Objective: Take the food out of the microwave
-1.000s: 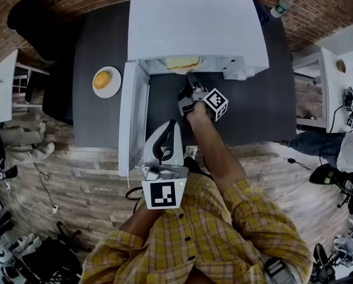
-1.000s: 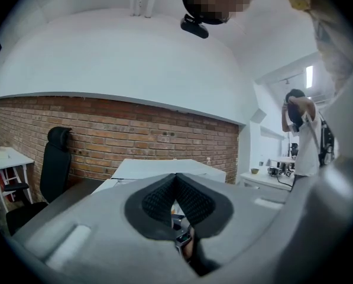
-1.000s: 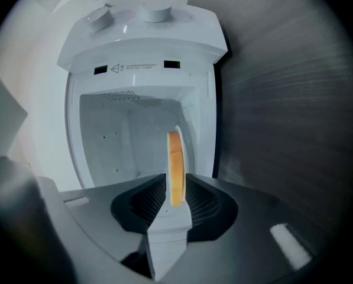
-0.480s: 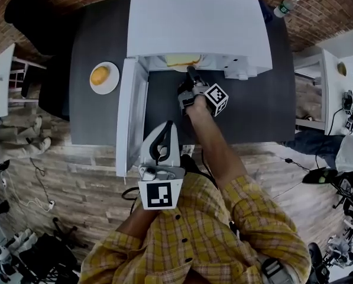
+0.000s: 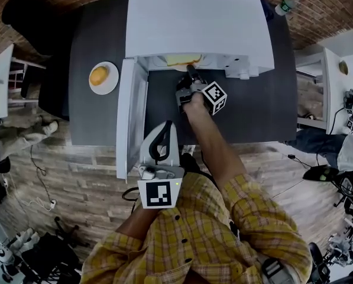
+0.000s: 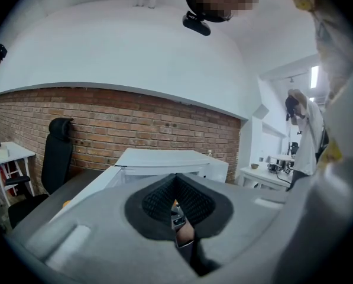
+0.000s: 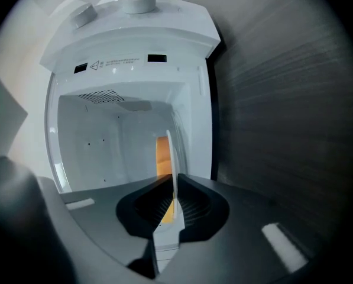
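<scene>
The white microwave [image 5: 197, 22] stands on a dark table with its door [image 5: 130, 117] swung open to the left. Inside lies a white plate [image 7: 171, 158] with yellow-orange food [image 5: 182, 58] on it. My right gripper [image 5: 190, 71] reaches into the opening. Its jaws have just been closing, and the plate's thin rim sits pinched between the pads [image 7: 188, 209], with the food [image 7: 162, 155] just behind. My left gripper [image 5: 167, 126] is held back near the person's body in front of the door, shut with nothing in it, and faces the microwave [image 6: 164, 161].
A second plate with an orange bun [image 5: 103, 77] lies on the table [image 5: 247, 111] left of the door. A water bottle [image 5: 282, 6] stands at the back right. A black chair [image 6: 57, 158] is at the left, and side tables stand on both sides.
The right gripper has edged slightly further into the microwave's mouth. The left gripper has stayed where it was.
</scene>
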A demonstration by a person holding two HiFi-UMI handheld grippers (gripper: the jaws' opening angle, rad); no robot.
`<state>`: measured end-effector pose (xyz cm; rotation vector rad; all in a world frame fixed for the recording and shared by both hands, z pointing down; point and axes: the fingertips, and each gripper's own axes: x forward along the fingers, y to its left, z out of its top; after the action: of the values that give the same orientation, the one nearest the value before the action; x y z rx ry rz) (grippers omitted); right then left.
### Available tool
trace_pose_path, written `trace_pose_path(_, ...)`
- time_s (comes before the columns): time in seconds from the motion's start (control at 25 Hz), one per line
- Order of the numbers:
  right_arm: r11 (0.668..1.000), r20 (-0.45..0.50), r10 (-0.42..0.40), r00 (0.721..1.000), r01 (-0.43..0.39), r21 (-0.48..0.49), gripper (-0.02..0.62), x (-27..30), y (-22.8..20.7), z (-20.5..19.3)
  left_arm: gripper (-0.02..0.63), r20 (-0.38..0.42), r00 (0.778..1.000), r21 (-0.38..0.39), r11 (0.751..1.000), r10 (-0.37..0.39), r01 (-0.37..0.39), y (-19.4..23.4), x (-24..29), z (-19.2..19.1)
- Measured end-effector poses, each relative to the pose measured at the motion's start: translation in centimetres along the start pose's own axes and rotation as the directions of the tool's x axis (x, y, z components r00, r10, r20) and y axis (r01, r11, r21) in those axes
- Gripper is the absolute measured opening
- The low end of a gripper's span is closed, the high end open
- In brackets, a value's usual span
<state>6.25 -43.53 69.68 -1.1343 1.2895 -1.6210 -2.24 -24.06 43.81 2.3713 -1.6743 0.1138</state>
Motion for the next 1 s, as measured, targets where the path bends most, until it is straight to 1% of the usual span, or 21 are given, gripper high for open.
trace_pose_path(0.16,0.999,-0.005,0.001,1.000,-0.001,-0.035,0.012,-0.1,0.1,0.1,0.002,-0.001,1.000,0.004,1.000,-0.008,0.008,-0.2,0.0,-0.1)
trace_pose_path(0.32,0.999,-0.013,0.008,1.000,-0.009,-0.044,0.012,-0.6,0.2,0.0,0.002,0.009,1.000,0.008,1.000,-0.014,0.014,-0.3,0.0,0.2)
trace_pose_path(0.48,0.998,-0.022,-0.003,1.000,0.001,-0.061,0.017,-1.3,-0.2,-0.2,0.002,0.017,1.000,0.020,1.000,-0.011,0.011,0.2,-0.2,0.6)
trace_pose_path(0.72,0.999,-0.016,-0.005,1.000,0.004,-0.052,0.018,-2.6,-0.2,0.0,0.002,0.036,0.999,0.034,0.999,-0.004,0.003,0.7,-0.4,1.6)
trace_pose_path(1.0,0.998,-0.050,0.017,0.999,-0.021,-0.067,0.018,-3.9,1.8,-1.0,0.002,0.067,0.998,0.049,0.999,0.005,-0.008,1.0,-1.1,2.6)
